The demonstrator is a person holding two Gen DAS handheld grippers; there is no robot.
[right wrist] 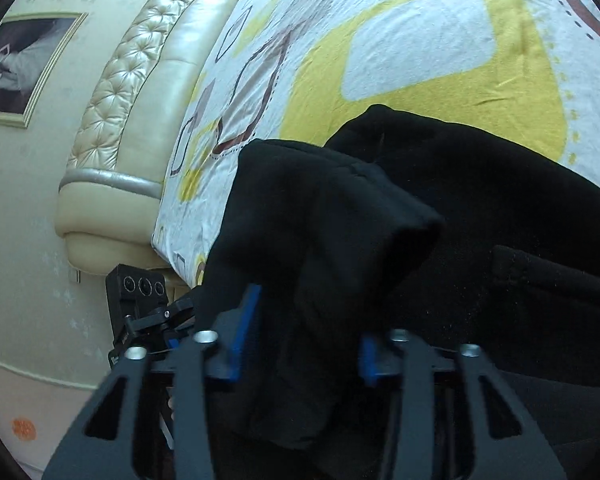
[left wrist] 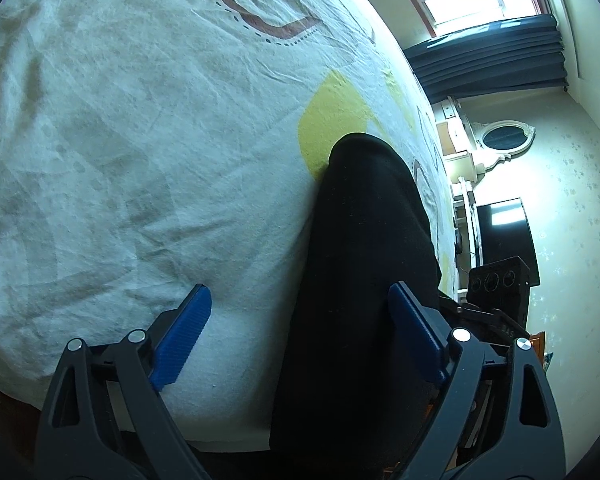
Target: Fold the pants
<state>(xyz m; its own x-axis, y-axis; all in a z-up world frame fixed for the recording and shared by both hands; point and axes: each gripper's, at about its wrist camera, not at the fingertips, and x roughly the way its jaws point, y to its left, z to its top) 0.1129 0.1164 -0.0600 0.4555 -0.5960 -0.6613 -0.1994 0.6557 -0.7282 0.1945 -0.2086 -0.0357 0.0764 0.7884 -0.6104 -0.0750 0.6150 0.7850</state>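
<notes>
The black pants [right wrist: 440, 200] lay on the patterned bedsheet [left wrist: 140, 140] at the bed's near edge, one end stretching away across the sheet and a bunched fold raised near the padded headboard [right wrist: 140, 92]. The right tool [right wrist: 304, 340] was clenched on that bunched fold, dark cloth pinched between its blue pads. The left tool [left wrist: 300, 320] stood spread wide and released, one blue pad over bare sheet and the other at the far side of the pants, gripping nothing.
</notes>
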